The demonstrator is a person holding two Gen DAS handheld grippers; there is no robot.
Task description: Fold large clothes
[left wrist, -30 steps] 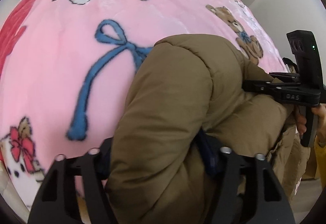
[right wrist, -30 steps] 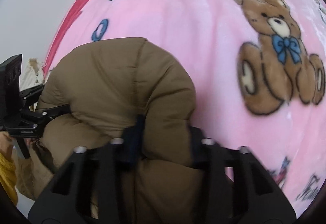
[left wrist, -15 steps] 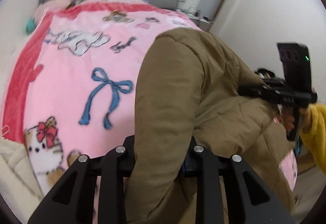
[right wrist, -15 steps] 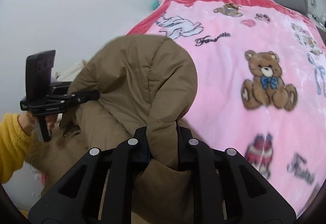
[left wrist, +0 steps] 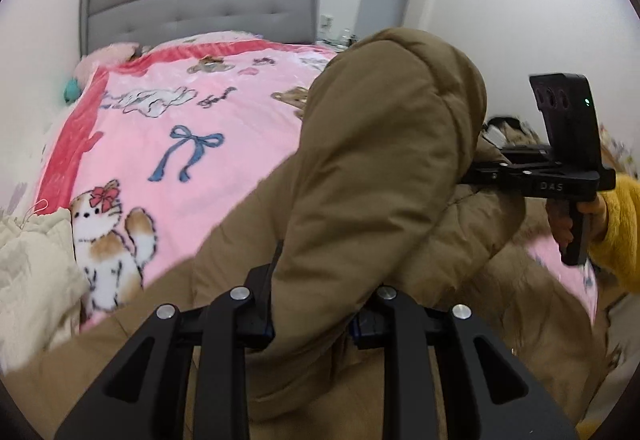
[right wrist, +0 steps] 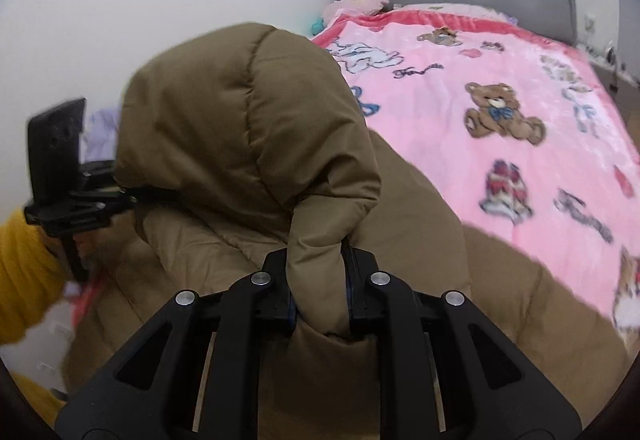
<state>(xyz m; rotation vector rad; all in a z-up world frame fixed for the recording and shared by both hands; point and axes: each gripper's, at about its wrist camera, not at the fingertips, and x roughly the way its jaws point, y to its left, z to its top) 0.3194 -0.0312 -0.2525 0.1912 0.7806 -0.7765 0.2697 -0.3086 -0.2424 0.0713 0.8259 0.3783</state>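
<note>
A large brown padded jacket point(left wrist: 380, 176) hangs between my two grippers above the foot of the bed; it also fills the right wrist view point(right wrist: 240, 128). My left gripper point(left wrist: 316, 312) is shut on a thick fold of the jacket. My right gripper point(right wrist: 320, 292) is shut on another fold of it. Each gripper shows in the other's view, the right one point(left wrist: 560, 168) at the right and the left one point(right wrist: 68, 196) at the left, both pressed into the jacket. The jacket's lower part drapes over the pink blanket point(left wrist: 192, 176).
The bed has a pink cartoon blanket point(right wrist: 500, 112) and a grey padded headboard point(left wrist: 200, 0) at the far end. A cream quilt point(left wrist: 36, 272) lies at the bed's left edge. White walls stand on both sides. Pillows point(left wrist: 108, 56) lie by the headboard.
Both grippers have risen and pulled back from the bed with the jacket in them. The jacket has lifted off the blanket, and the headboard and walls have come into view.
</note>
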